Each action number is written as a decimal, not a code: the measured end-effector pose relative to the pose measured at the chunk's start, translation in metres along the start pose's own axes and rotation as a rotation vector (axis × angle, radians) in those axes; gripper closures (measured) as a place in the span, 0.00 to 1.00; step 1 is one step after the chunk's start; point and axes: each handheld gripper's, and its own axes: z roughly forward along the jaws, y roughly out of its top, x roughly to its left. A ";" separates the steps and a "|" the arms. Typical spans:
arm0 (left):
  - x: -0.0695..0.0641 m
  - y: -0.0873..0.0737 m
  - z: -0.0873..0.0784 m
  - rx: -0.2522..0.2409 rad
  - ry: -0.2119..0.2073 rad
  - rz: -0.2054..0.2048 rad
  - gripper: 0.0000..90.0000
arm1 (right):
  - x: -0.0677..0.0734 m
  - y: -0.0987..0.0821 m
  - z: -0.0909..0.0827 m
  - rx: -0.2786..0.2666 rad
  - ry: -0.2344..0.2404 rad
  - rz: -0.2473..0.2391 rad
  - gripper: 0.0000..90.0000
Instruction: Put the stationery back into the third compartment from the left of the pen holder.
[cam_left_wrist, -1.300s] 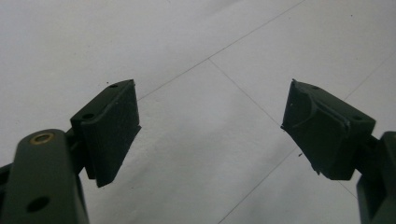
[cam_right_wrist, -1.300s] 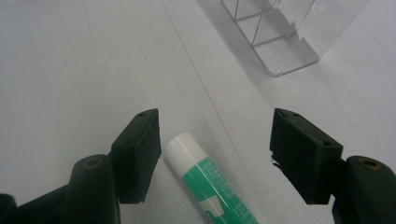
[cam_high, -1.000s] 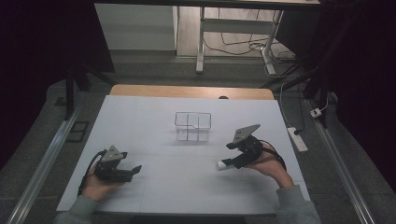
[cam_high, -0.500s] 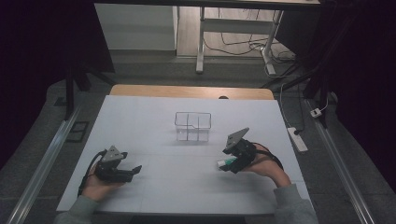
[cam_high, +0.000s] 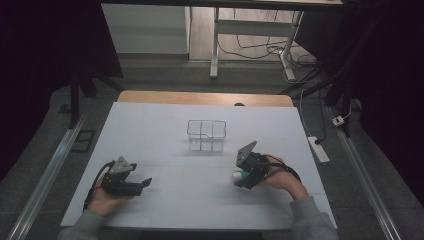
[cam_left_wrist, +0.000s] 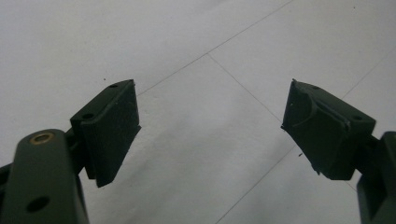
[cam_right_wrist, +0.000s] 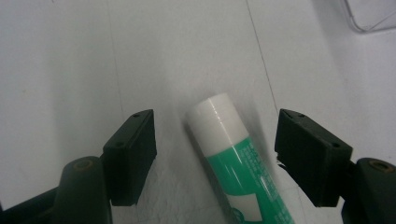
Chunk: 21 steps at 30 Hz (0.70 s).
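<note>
Glue stick between the parted jaws of the right tongs

High view: right tongs (cam_high: 241, 177) over the glue stick (cam_high: 240, 176), a clear box (cam_high: 206, 135) beyond them, nothing between; left tongs (cam_high: 142, 182) well apart. Left gripper view: jaws apart over bare table (cam_left_wrist: 210, 46). Right gripper view: stick lies untouched between parted jaws.

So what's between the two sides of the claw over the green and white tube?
The tube itself lies on the white table between them, touching neither side. The right claw is open; the right gripper view shows it.
</note>
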 end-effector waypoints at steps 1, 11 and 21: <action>0.000 0.000 0.000 0.001 0.000 0.000 0.20 | 0.000 0.000 0.001 0.005 -0.001 -0.003 0.33; 0.000 0.000 0.001 0.010 -0.003 0.002 0.20 | -0.001 0.000 0.008 0.058 -0.013 -0.006 0.43; 0.000 0.000 0.001 0.012 -0.002 0.004 0.20 | 0.000 0.001 0.007 0.049 -0.004 -0.050 0.60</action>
